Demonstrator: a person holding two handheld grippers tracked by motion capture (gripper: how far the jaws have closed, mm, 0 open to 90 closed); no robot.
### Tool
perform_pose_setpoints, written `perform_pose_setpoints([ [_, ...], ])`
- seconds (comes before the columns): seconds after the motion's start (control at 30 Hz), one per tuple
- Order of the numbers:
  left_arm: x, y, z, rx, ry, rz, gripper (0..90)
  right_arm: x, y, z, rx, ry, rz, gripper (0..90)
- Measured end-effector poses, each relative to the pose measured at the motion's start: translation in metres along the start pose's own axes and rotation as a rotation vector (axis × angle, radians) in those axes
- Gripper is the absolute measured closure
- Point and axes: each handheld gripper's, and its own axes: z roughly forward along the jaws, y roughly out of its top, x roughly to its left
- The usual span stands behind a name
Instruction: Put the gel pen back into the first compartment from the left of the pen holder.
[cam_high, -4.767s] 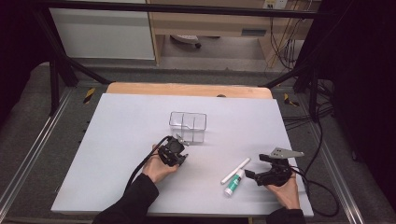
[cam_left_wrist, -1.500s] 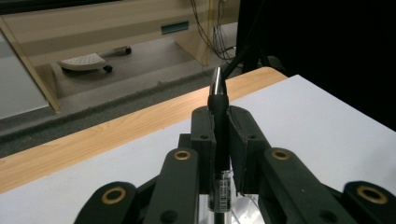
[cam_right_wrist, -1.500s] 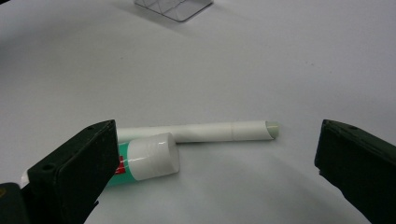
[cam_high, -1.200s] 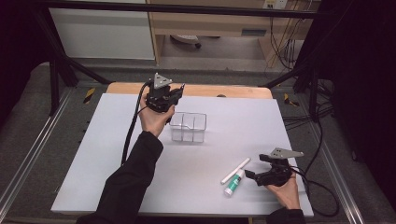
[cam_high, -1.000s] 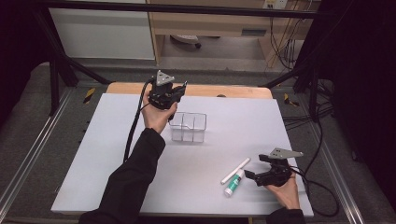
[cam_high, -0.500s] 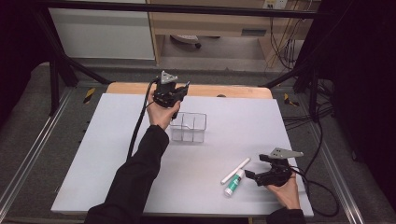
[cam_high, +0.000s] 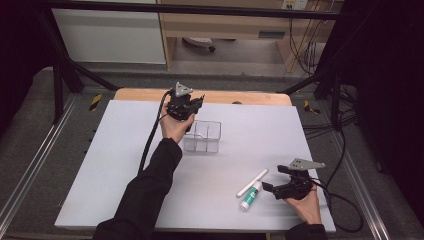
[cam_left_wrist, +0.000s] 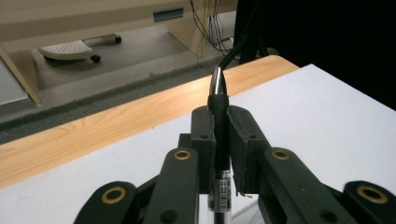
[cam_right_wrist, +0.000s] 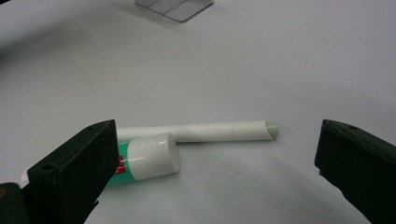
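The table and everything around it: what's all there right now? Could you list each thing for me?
Table: one, pale grey top with a wooden far edge, in the middle of the high view.
Clear box: one, see-through, two compartments, at the table's centre.
Black pen: one, black with a shiny tip, clamped between the left tool's pads.
White pen: one, white, lying flat near the right tool.
Glue stick: one, green with a white cap, lying touching the white pen.
Rolling base: one, grey, on the floor beyond the table.
Left tool: one, black, raised above the box's far left.
Right tool: one, black, jaws wide apart, near the front right edge.
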Motion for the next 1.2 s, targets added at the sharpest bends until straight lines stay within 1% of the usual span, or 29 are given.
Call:
perform_pose_setpoints([
  [0.1,-0.001,-0.006,-0.002,-0.003,-0.006,0.007,79.7,0.000,0.000,0.000,0.002,0.000,-0.001,0.3],
  [0.2,-0.002,-0.010,-0.004,-0.004,-0.001,0.020,79.7,0.000,0.000,0.000,-0.002,0.000,0.002,0.3],
  [0.3,-0.001,-0.014,-0.004,0.011,0.001,0.027,79.6,0.000,0.000,-0.001,0.000,0.000,0.002,0.3],
  [0.4,0.000,-0.017,-0.003,0.017,0.000,0.024,79.6,0.000,0.000,-0.001,-0.001,0.000,0.002,0.3],
  [0.43,0.001,-0.019,-0.003,0.018,0.005,0.029,79.6,0.001,0.000,-0.001,-0.001,0.000,0.005,0.3],
  [0.5,0.000,-0.021,-0.003,0.025,0.001,0.023,79.6,0.000,0.000,-0.001,-0.003,-0.003,0.003,0.4],
  [0.6,-0.001,-0.024,-0.004,0.039,0.006,0.044,79.3,0.000,0.000,-0.001,-0.004,-0.002,0.003,0.3],
  [0.63,-0.001,-0.024,-0.004,0.049,0.003,0.051,79.0,0.000,0.000,-0.001,-0.004,-0.003,0.003,0.4],
  [0.7,-0.001,-0.025,-0.005,0.072,-0.015,0.050,77.7,0.000,0.000,-0.001,-0.004,-0.002,0.003,0.3],
  [0.77,0.000,-0.023,-0.010,0.086,-0.011,0.051,71.7,0.001,0.000,-0.001,-0.006,-0.001,0.003,0.3],
  [0.8,0.001,-0.022,-0.013,0.091,-0.012,0.057,69.6,0.001,0.000,-0.001,-0.009,0.002,0.004,0.3],
  [0.87,0.002,-0.020,-0.023,0.098,-0.009,0.066,62.5,0.001,0.000,-0.002,-0.010,0.002,0.006,0.3],
  [0.9,0.003,-0.019,-0.026,0.099,-0.012,0.066,59.2,0.000,0.000,-0.002,-0.012,0.003,0.006,0.4],
  [1.0,0.004,-0.018,-0.039,0.127,-0.022,0.080,49.7,0.000,0.000,-0.002,-0.011,0.002,0.007,0.4],
  [1.07,0.004,-0.021,-0.049,0.130,-0.023,0.086,45.1,0.001,0.000,-0.002,-0.008,0.002,0.009,0.4],
  [1.13,0.006,-0.025,-0.058,0.152,-0.035,0.082,39.8,0.001,0.000,-0.002,-0.009,0.002,0.007,0.4],
  [1.2,0.007,-0.030,-0.066,0.172,-0.038,0.091,34.7,0.001,0.000,-0.002,-0.003,-0.001,0.007,0.5],
])
